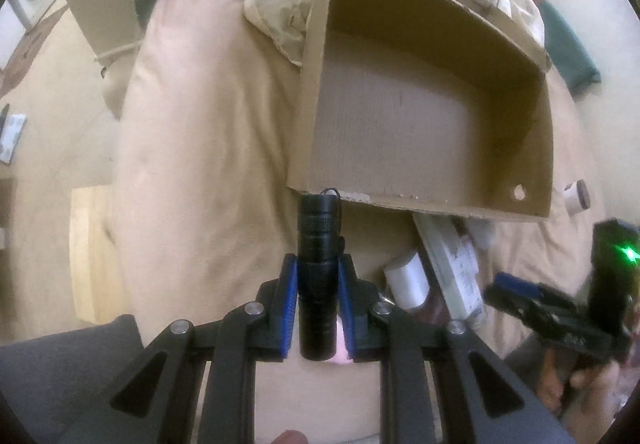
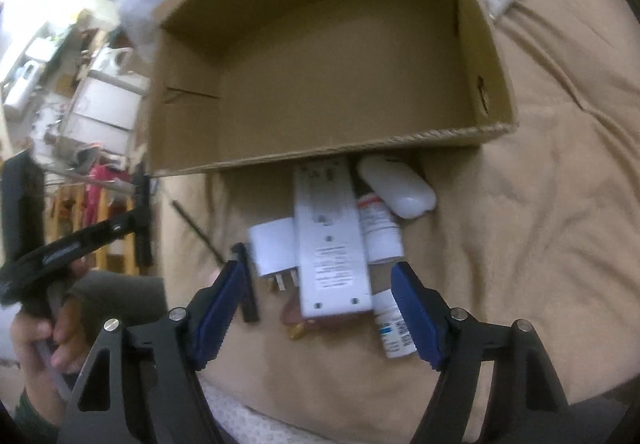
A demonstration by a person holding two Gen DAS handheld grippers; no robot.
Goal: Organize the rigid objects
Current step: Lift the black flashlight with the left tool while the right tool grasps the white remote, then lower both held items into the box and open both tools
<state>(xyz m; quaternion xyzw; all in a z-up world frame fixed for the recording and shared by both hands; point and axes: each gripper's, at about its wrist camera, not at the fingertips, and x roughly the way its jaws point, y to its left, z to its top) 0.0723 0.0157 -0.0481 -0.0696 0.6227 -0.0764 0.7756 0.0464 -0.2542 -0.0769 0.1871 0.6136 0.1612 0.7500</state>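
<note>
My left gripper (image 1: 318, 264) is shut on a black flashlight (image 1: 318, 268), held upright just in front of the near wall of an open, empty cardboard box (image 1: 420, 200). My right gripper (image 2: 320, 276) is open above a pile on the beige bedding: a long white remote-like device (image 2: 330, 236), a white plug adapter (image 2: 272, 244), a white pill bottle with a red label (image 2: 380, 228), a small white bottle with a blue label (image 2: 394, 328) and a white oval case (image 2: 396, 186). The box (image 2: 320, 156) stands right behind the pile.
Beige bedding (image 1: 200, 164) covers the surface. Crumpled white and cream cloth (image 1: 280, 4) lies behind the box. A white roll (image 1: 576, 196) sits right of the box. A thin black rod (image 2: 196, 226) lies left of the pile. Room clutter shows far left.
</note>
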